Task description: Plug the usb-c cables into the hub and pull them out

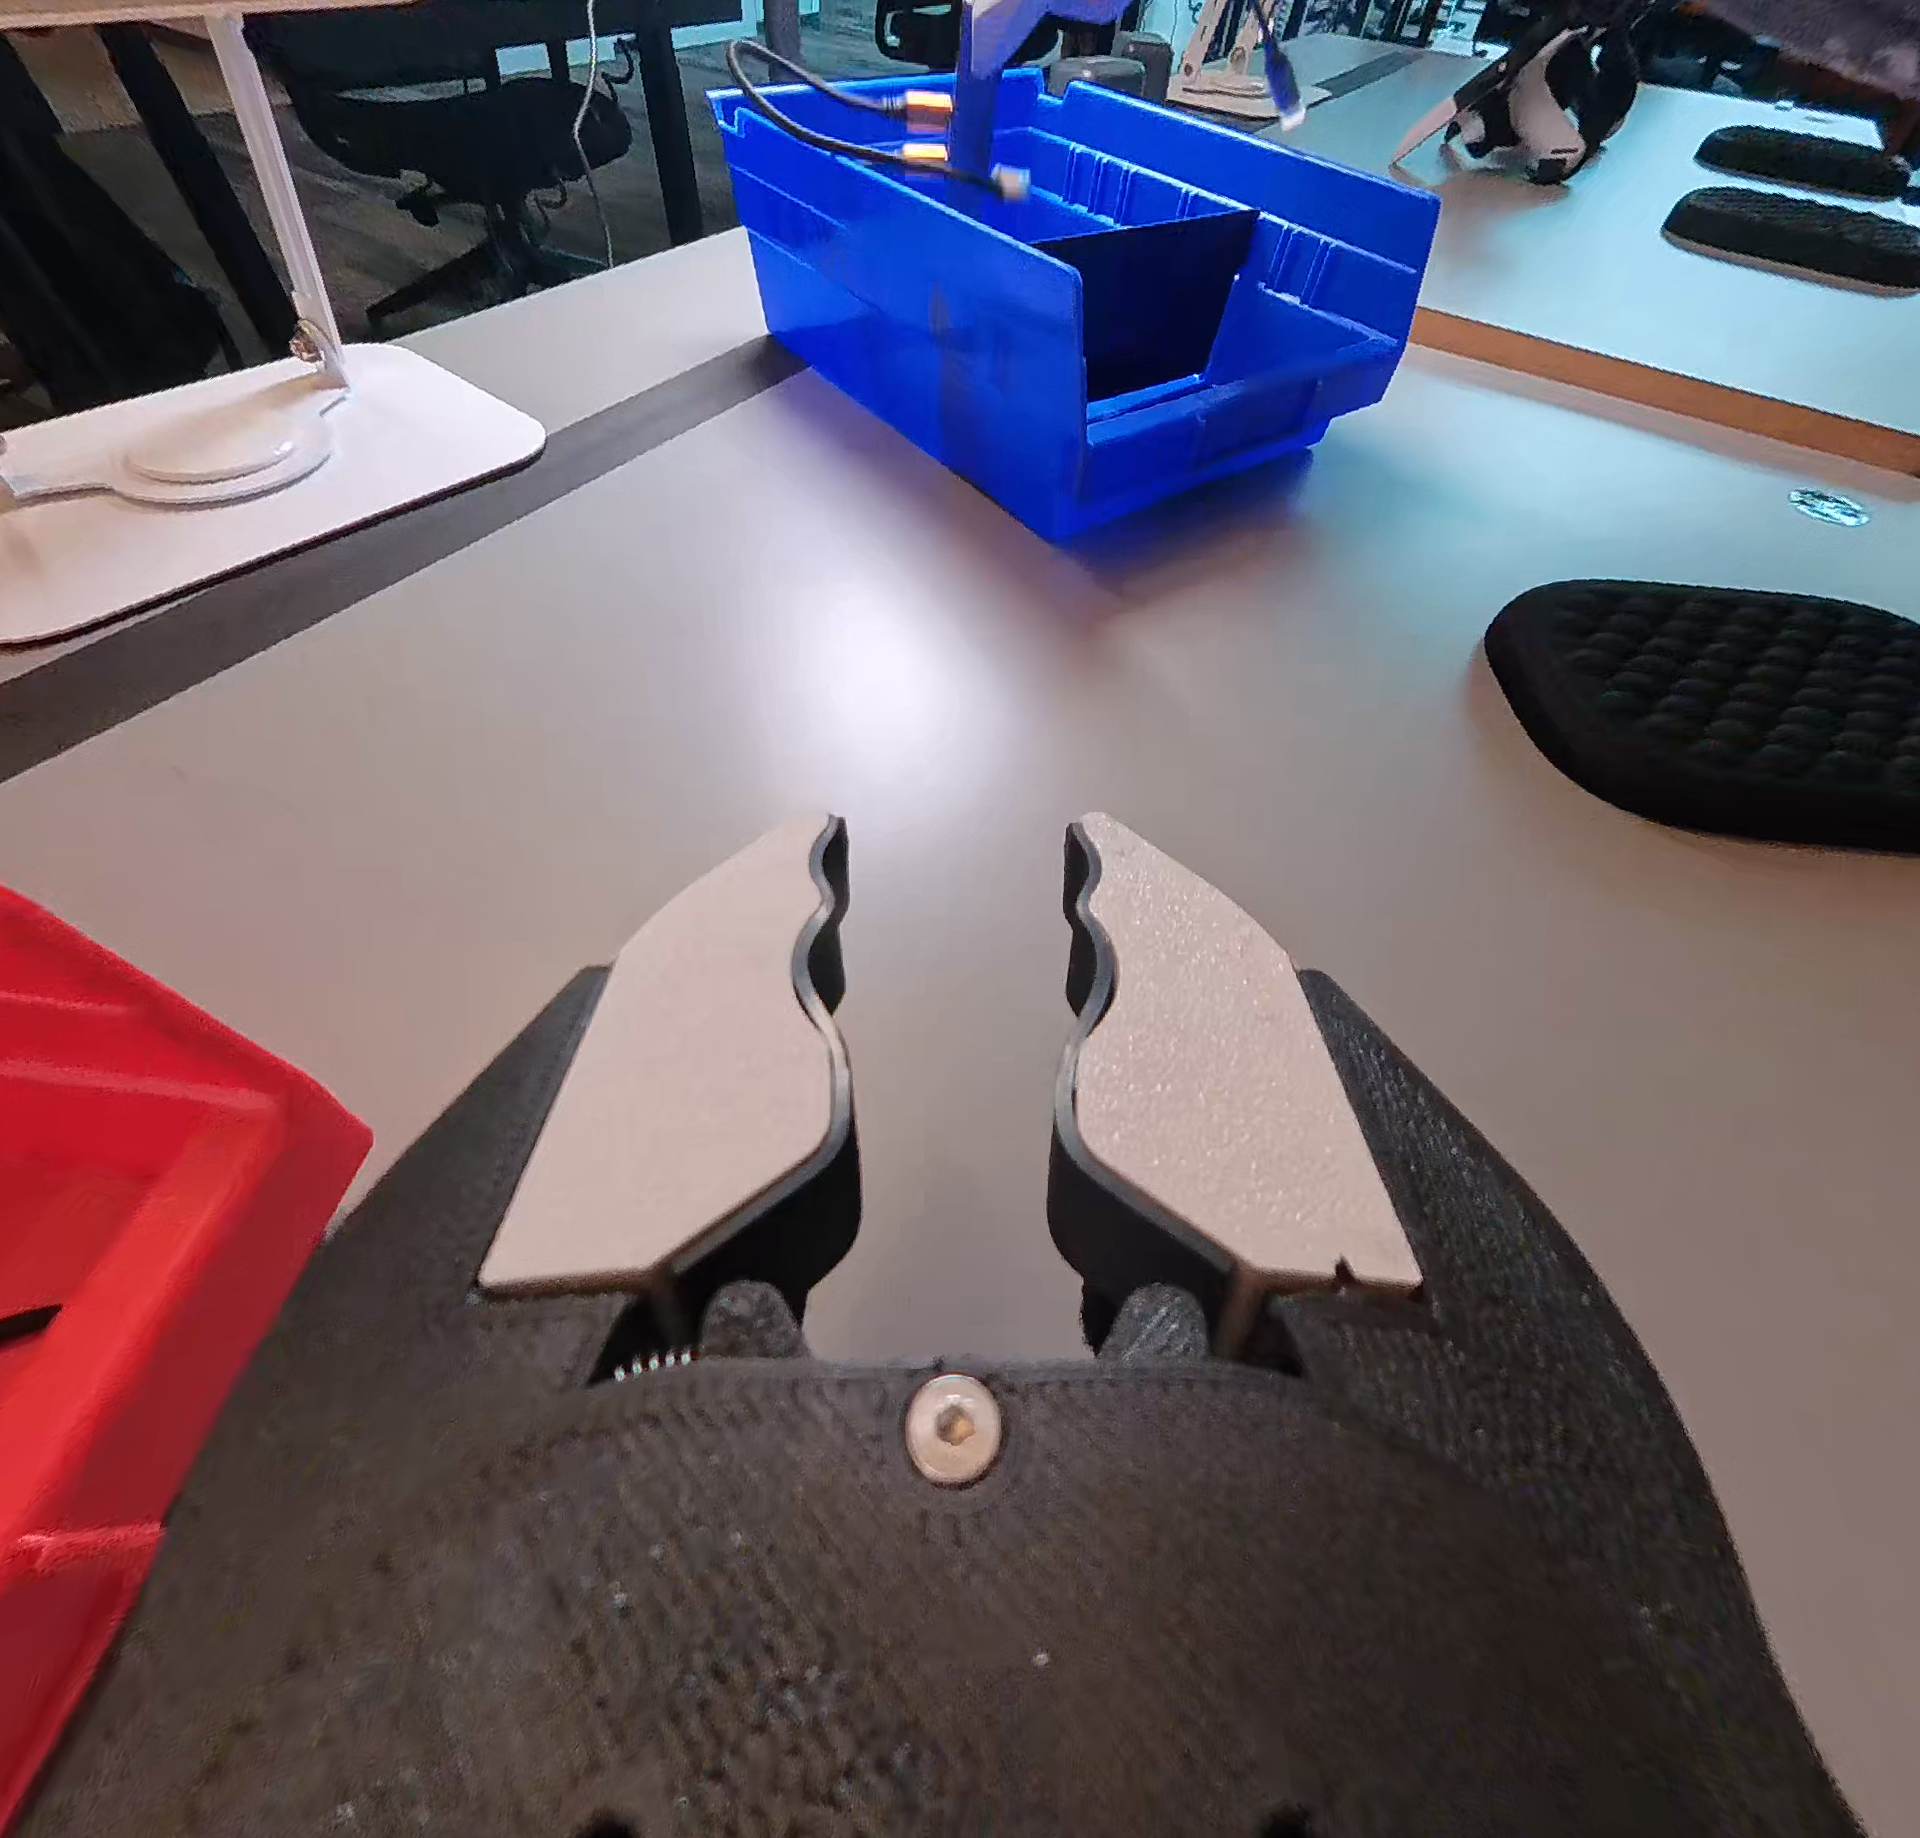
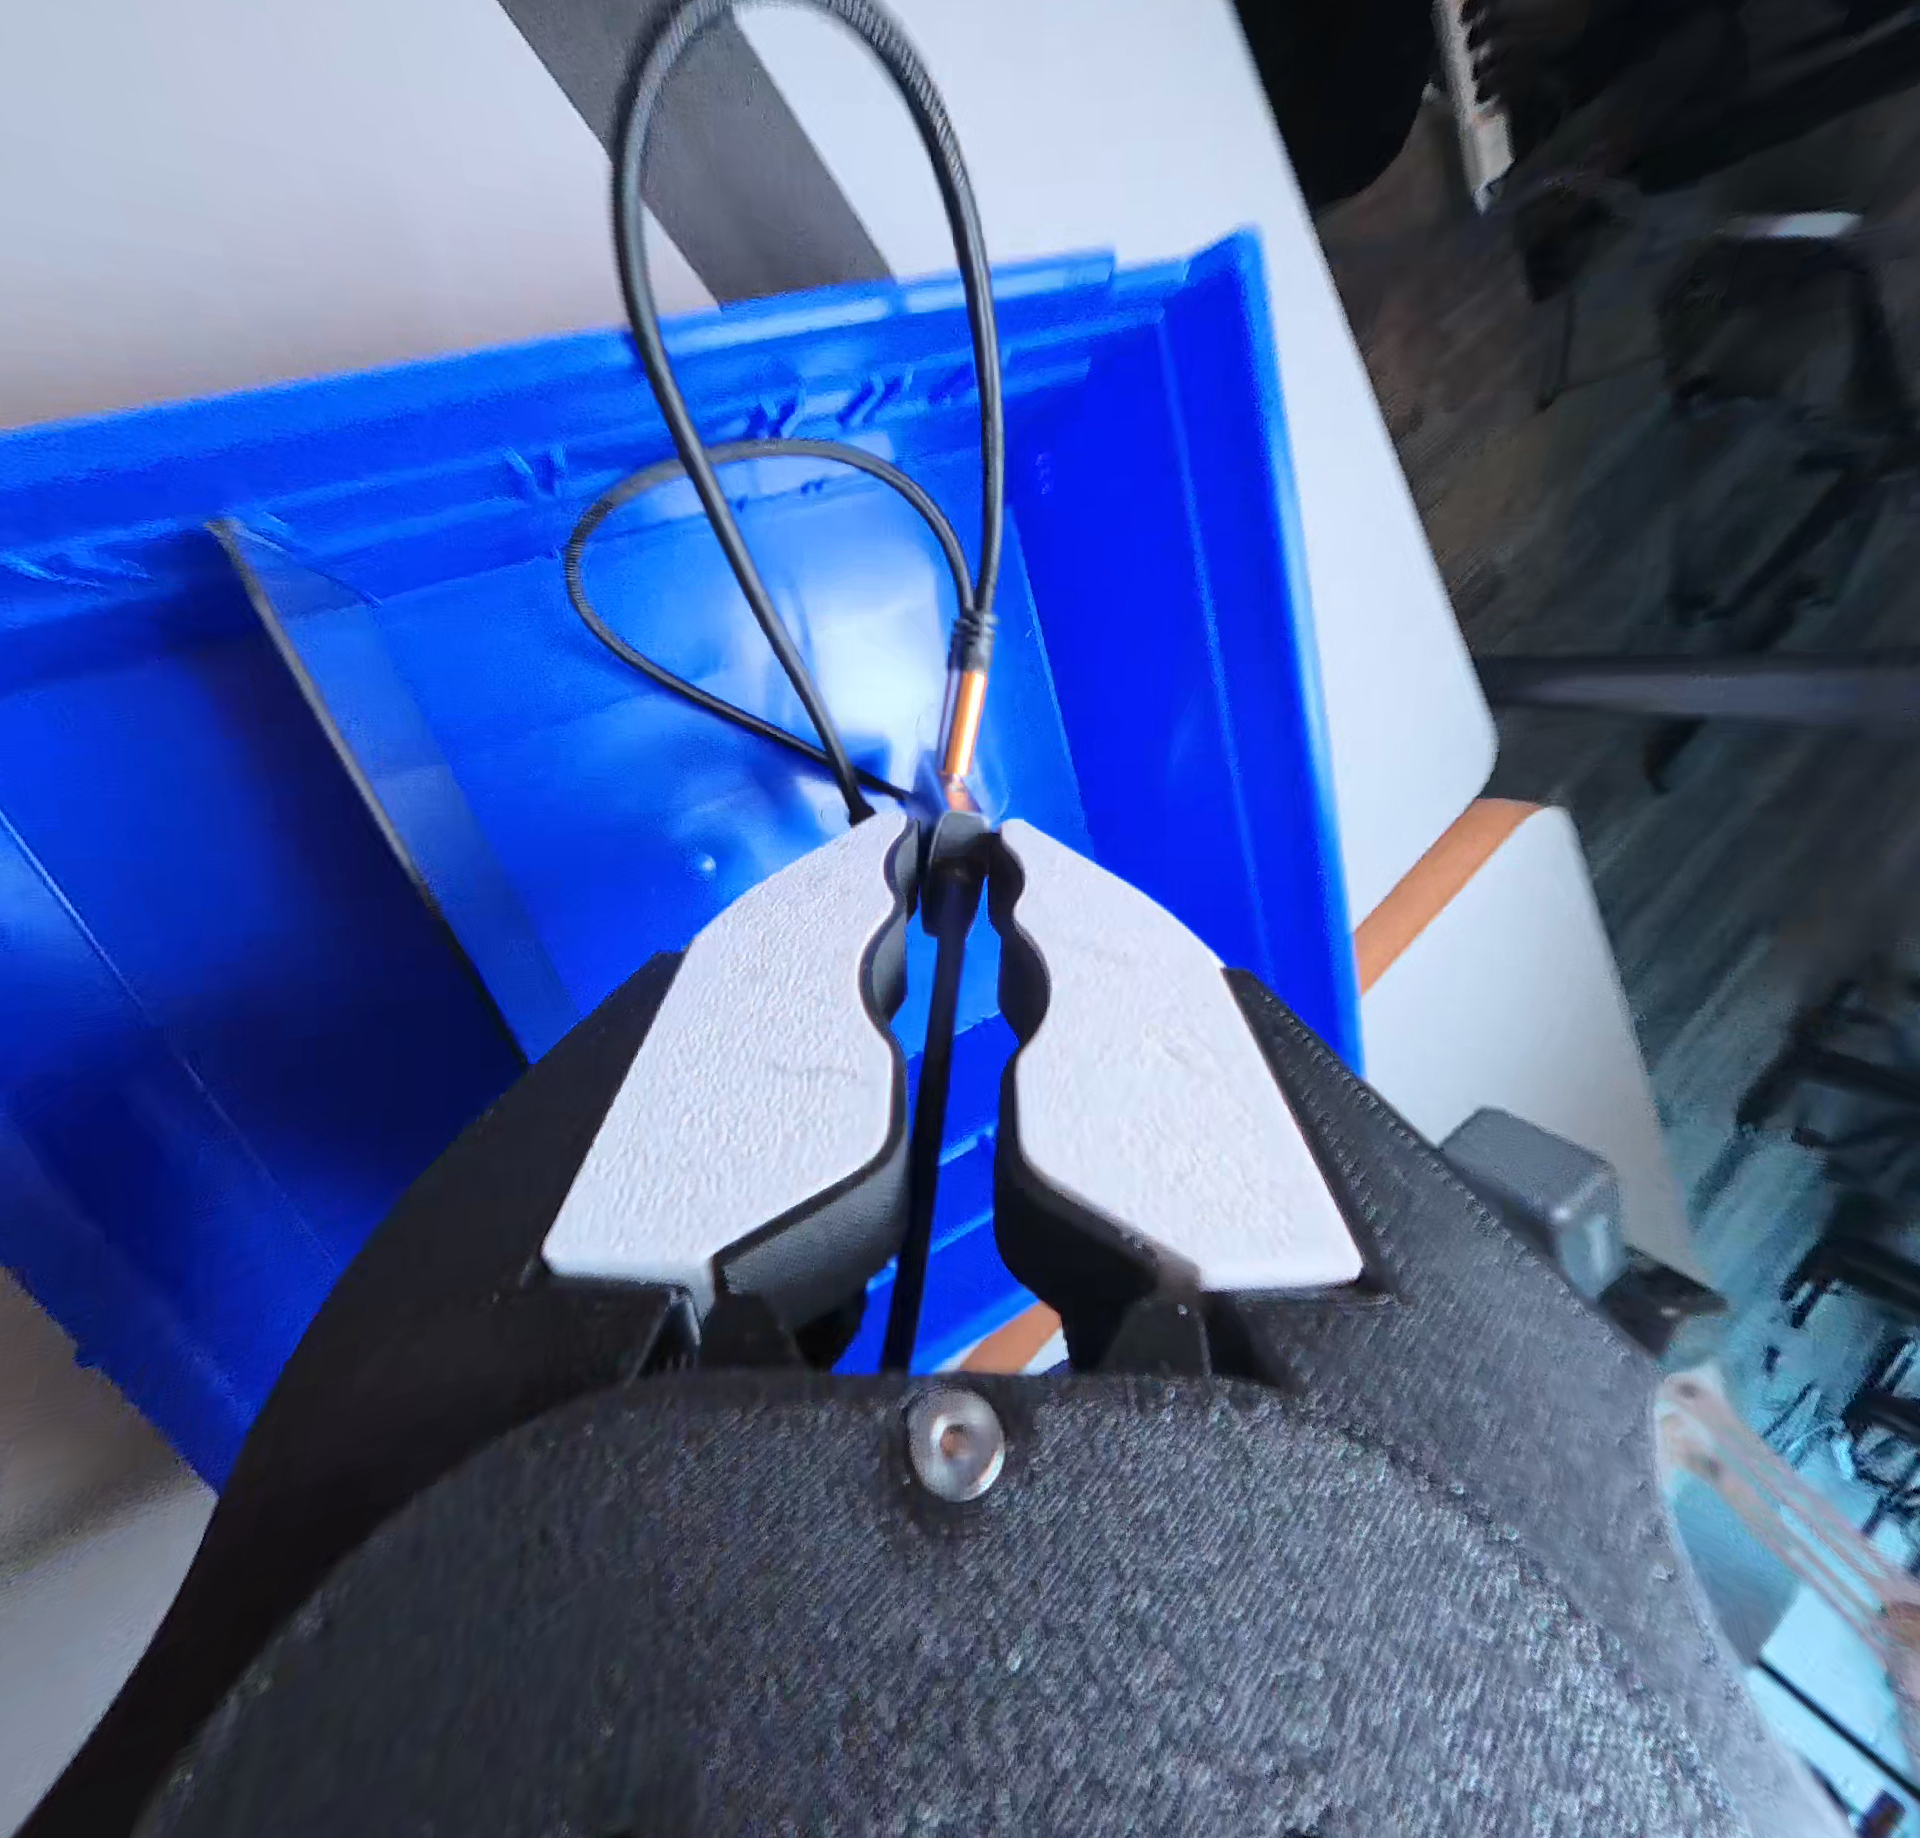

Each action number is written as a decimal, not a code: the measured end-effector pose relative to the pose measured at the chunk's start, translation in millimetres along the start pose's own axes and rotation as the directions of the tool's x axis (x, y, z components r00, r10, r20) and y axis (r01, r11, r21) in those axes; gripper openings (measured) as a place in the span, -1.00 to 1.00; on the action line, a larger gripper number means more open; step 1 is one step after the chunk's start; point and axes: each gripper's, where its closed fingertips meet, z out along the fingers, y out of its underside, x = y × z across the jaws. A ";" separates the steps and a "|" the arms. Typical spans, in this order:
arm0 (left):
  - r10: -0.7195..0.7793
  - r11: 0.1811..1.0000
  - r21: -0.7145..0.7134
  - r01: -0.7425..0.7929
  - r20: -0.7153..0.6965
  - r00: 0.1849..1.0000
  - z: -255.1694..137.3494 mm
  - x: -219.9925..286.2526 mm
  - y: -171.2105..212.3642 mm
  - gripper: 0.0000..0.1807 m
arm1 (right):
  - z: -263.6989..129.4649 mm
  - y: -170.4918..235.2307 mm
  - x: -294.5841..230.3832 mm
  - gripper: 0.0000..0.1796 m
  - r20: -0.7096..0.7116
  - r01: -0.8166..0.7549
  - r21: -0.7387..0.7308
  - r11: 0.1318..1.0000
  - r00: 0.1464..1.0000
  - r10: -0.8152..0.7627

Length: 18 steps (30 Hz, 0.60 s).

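Right gripper [image 2: 954,843] clamped on black cable [image 2: 634,167] above blue bin [image 2: 1195,562]

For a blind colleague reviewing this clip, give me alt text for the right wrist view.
The right gripper pinches a black cable at its fingertips above a blue bin. The cable loops upward, one copper-coloured plug hanging by the tips, over a pale table.
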 end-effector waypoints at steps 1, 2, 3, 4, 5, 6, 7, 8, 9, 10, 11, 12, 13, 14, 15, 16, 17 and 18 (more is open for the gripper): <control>-0.005 1.000 0.001 0.005 -0.003 1.000 0.3 -0.3 0.6 -0.56 | 8.7 8.7 -0.6 -0.85 0.003 -0.013 -0.028 1.000 1.000 0.013; -0.009 1.000 0.001 0.009 -0.005 1.000 0.9 -0.3 1.2 -0.56 | 15.6 17.3 1.0 -0.83 -0.012 -0.015 -0.058 0.998 1.000 0.015; -0.011 1.000 -0.001 0.011 -0.007 1.000 1.6 -0.3 2.0 -0.56 | 20.3 26.1 2.1 -0.80 -0.021 -0.016 -0.094 0.995 1.000 0.014; -0.011 1.000 -0.004 0.011 -0.008 1.000 2.3 -0.3 3.1 -0.56 | 22.9 33.6 3.9 -0.70 -0.029 -0.018 -0.126 0.992 0.999 0.015; -0.009 1.000 -0.009 0.009 -0.007 1.000 3.0 -0.3 4.4 -0.56 | 22.2 38.6 7.3 -0.65 -0.043 -0.018 -0.141 0.990 0.999 0.012; -0.007 1.000 -0.013 0.007 -0.004 1.000 3.7 -0.5 5.5 -0.56 | 18.1 39.7 12.4 -0.62 -0.059 -0.023 -0.132 0.991 0.998 0.015; -0.004 1.000 -0.018 0.004 0.000 1.000 4.2 -0.9 6.6 -0.56 | 11.0 38.2 18.1 -0.60 -0.069 -0.044 -0.107 0.993 0.997 0.036; -0.002 1.000 -0.021 0.002 0.004 1.000 4.7 -1.2 7.3 -0.56 | 1.5 34.4 24.9 -0.59 -0.079 -0.072 -0.067 0.995 0.995 0.066; -0.002 1.000 -0.022 0.002 0.006 1.000 5.1 -1.5 7.8 -0.56 | -10.3 29.3 31.7 -0.58 -0.089 -0.096 -0.019 0.995 0.992 0.094; -0.003 1.000 -0.022 0.004 0.008 1.000 5.4 -1.7 8.2 -0.56 | -23.4 24.1 37.5 -0.57 -0.094 -0.115 0.028 0.993 0.989 0.118; -0.005 1.000 -0.023 0.005 0.011 1.000 5.5 -2.2 8.4 -0.56 | -37.0 18.6 41.3 -0.56 -0.095 -0.126 0.073 0.989 0.987 0.133; -0.005 1.000 -0.023 0.005 0.015 1.000 5.4 -2.7 8.6 -0.56 | -51.1 12.5 42.7 -0.57 -0.096 -0.126 0.118 0.985 0.986 0.138; -0.005 1.000 -0.022 0.005 0.019 1.000 5.2 -3.3 8.4 -0.56 | -65.6 5.4 42.7 -0.57 -0.104 -0.117 0.168 0.979 0.985 0.135; -0.006 1.000 -0.020 0.006 0.022 1.000 4.8 -3.7 8.2 -0.56 | -80.7 -2.3 41.8 -0.57 -0.124 -0.102 0.223 0.969 0.983 0.132; -0.006 1.000 -0.019 0.007 0.025 1.000 4.5 -3.9 7.8 -0.56 | -96.1 -11.0 38.5 -0.58 -0.147 -0.084 0.285 0.955 0.981 0.130; -0.006 1.000 -0.017 0.006 0.027 1.000 4.1 -4.2 7.6 -0.56 | -111.9 -20.9 31.8 -0.58 -0.161 -0.068 0.358 0.931 0.978 0.133; -0.004 1.000 -0.015 0.005 0.032 0.999 3.6 -4.6 7.2 -0.56 | -127.5 -30.3 23.1 -0.59 -0.173 -0.061 0.435 0.898 0.973 0.150; -0.002 1.000 -0.013 0.003 0.038 0.999 3.0 -5.4 6.6 -0.56 | -142.4 -38.9 11.3 -0.60 -0.173 -0.060 0.509 0.859 0.970 0.170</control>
